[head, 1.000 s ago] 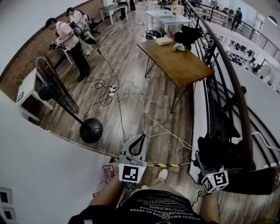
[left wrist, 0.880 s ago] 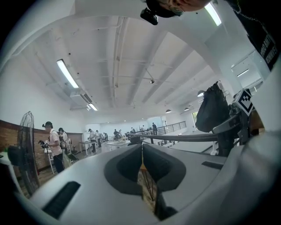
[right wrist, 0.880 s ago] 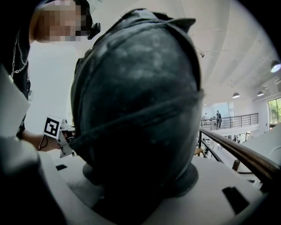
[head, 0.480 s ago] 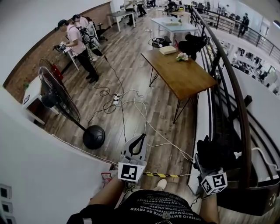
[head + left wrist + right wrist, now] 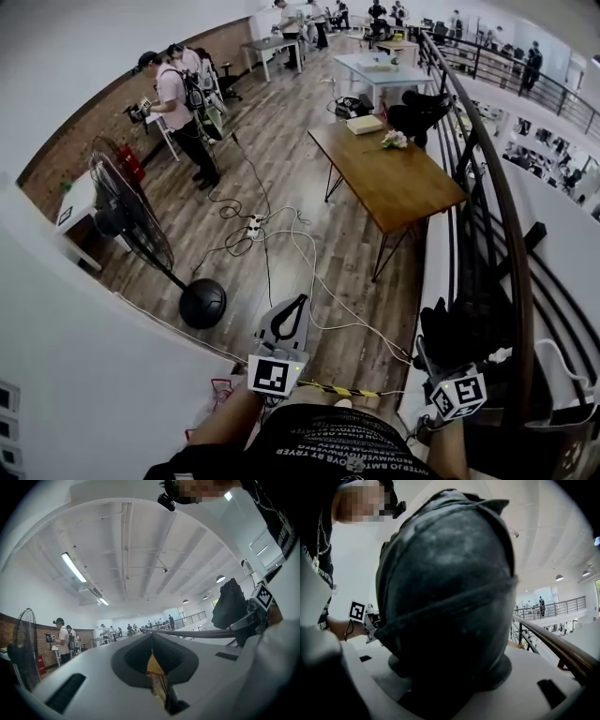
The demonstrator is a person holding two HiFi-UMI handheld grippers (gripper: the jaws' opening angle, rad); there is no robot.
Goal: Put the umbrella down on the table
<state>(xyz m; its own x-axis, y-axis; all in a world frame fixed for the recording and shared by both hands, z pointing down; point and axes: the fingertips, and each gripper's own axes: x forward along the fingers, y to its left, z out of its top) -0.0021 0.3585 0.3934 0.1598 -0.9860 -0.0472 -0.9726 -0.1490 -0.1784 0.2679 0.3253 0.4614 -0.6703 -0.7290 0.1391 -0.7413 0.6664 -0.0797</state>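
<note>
The umbrella (image 5: 445, 597), a black folded bundle with a strap wrapped round its fabric, is sitting in the jaws of the right gripper (image 5: 441, 361). The jaws are clamping it from both sides, set wide around its bulk, and in the right gripper view it is filling most of the frame and rising above them. In the head view it is showing as a dark mass low on the right, just beside the dark metal railing (image 5: 511, 234) with its wooden handrail. It is being held in the air, well apart from the wooden worktop (image 5: 403, 187).

The left gripper (image 5: 295, 305) is hanging low in the middle of the head view. Its jaws are closing together at the tips with nothing between them, only a thin slit further back showing the room behind.

The worktop is standing ahead on thin black legs, close to the railing. A flat pale box (image 5: 364, 124) and a small bunch of flowers (image 5: 394, 141) are lying at its far end.

White cables (image 5: 309, 272) are trailing over the plank floor (image 5: 281, 169) from a power strip (image 5: 253, 225). A standing fan (image 5: 127, 211) on a round black base is leaning at the left beside a white wall. Further back, two people (image 5: 183, 98) are standing near the brick wall.
</note>
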